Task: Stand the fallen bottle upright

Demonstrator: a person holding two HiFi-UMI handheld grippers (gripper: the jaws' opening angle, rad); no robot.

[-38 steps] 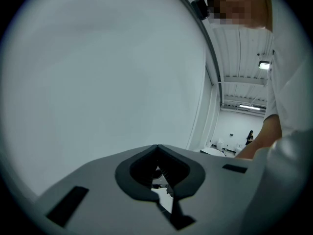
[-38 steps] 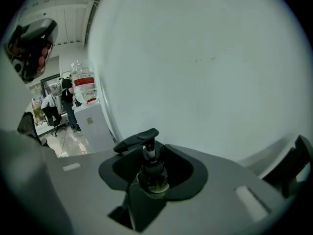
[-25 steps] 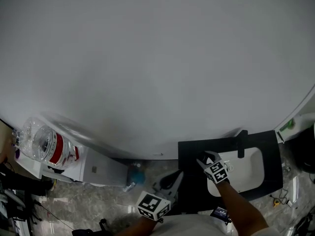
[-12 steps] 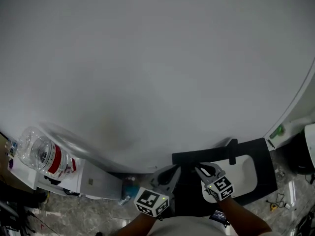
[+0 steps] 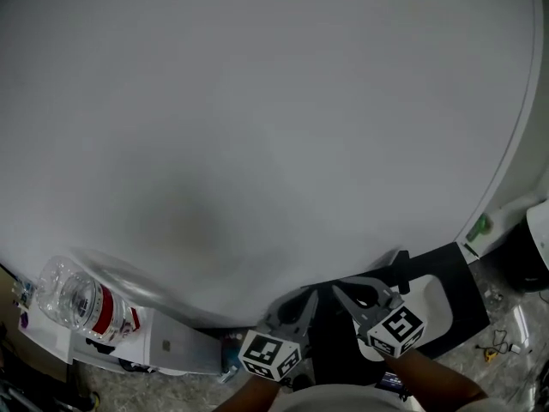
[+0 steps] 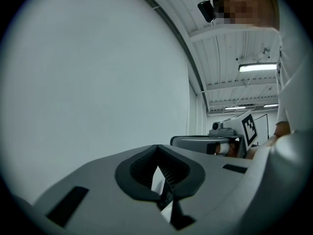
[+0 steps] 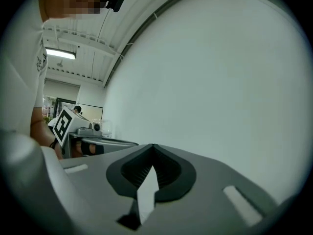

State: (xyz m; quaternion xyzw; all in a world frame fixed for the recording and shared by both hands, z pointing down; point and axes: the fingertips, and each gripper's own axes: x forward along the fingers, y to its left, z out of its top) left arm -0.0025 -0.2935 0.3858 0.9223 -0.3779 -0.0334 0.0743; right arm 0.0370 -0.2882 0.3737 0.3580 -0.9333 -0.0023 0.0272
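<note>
A clear plastic bottle (image 5: 81, 303) with a red label lies on its side on a white unit (image 5: 167, 343) at the lower left of the head view. My two grippers are low in the middle of that view, well to the right of the bottle and apart from it. The left gripper (image 5: 307, 297) is shut with nothing in it. The right gripper (image 5: 340, 290) is shut and empty too. In the left gripper view the left gripper (image 6: 158, 152) faces a bare white wall. The right gripper (image 7: 153, 148) faces the same wall in its own view. Neither gripper view shows the bottle.
A white wall (image 5: 274, 110) fills most of the head view. A black surface (image 5: 446, 260) with a white basin-shaped piece (image 5: 431, 303) lies under the right gripper. A small blue object (image 5: 230, 350) sits on the grey floor. A green item (image 5: 478, 226) is at the right edge.
Both grippers have risen, the right one much more, and it now sits beside the left. The right jaws have come together. The bottle has slid lower in the picture.
</note>
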